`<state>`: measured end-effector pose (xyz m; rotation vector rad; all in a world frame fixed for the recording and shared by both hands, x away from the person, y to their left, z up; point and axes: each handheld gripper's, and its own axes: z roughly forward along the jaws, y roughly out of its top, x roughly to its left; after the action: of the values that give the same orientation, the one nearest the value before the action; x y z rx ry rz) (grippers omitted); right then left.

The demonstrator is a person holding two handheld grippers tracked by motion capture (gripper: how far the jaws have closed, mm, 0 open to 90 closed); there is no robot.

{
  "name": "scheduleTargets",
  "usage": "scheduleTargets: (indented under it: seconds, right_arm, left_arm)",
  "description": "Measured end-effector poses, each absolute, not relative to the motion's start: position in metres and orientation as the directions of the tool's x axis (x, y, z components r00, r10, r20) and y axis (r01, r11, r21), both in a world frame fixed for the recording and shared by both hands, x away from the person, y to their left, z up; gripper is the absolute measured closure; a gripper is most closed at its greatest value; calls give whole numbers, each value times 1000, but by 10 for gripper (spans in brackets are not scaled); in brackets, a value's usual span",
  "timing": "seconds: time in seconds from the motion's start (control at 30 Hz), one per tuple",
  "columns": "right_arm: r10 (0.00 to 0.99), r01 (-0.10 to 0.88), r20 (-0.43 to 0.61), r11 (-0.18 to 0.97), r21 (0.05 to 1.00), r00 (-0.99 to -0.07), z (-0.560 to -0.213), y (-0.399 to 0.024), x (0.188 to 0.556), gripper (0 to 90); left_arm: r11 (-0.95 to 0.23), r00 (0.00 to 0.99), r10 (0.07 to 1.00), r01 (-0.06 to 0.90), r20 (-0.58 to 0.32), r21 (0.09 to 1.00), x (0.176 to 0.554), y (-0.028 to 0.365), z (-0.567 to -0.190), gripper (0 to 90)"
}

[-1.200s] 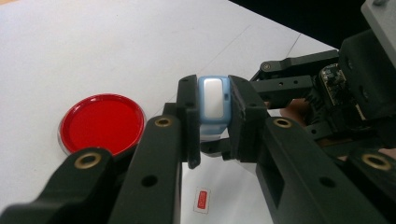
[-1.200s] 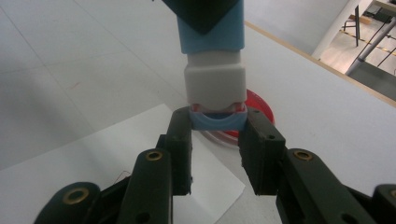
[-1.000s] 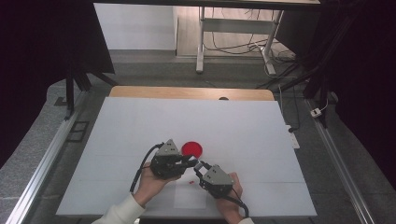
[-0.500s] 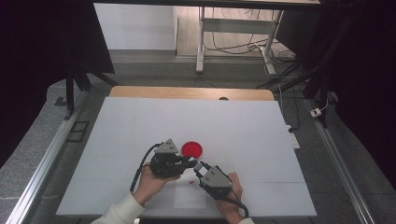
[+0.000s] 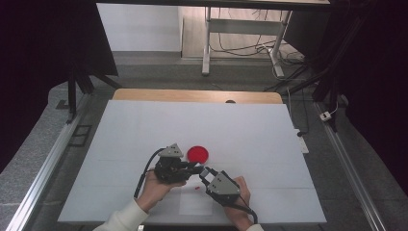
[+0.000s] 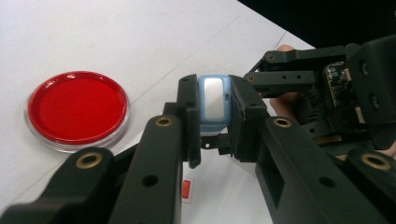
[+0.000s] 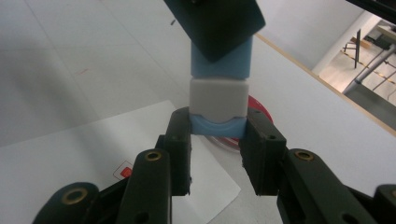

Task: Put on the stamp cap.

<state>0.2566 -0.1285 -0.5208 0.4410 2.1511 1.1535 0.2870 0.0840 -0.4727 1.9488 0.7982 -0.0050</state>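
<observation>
Close to the counter's [image 5: 144,130] near edge, both tools meet over a paper sheet [image 5: 195,204]. Right tool [image 7: 218,140] is clamped on one end of a small blue-and-white block [image 7: 218,100]; left tool [image 6: 214,112] pinches the other end, so the block hangs between them above the counter. Just beyond, a red dish [image 5: 197,153] sits mid-counter.

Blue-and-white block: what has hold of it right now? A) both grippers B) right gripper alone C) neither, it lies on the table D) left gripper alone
A: the left gripper clamps one end of the block and the right gripper the other, above the table.
</observation>
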Motion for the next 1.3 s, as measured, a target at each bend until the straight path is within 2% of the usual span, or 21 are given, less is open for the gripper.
scheduleTargets:
  seconds: [0.4, 1.1, 1.3]
  right_arm:
    - [539, -17, -413, 593, 805, -734, -521, -129, 258, 645]
    - [552, 4, -379, 570, 821, -743, -520, -132, 261, 641]
    - [544, -16, -381, 559, 829, -748, -520, -132, 260, 645]
  left_arm:
    - [-290, 783, 527, 531, -330, 796, 288, 85, -473, 756]
    - [-275, 784, 528, 521, -326, 808, 287, 88, -470, 755]
    - [-274, 785, 522, 524, -333, 807, 287, 88, -470, 755]
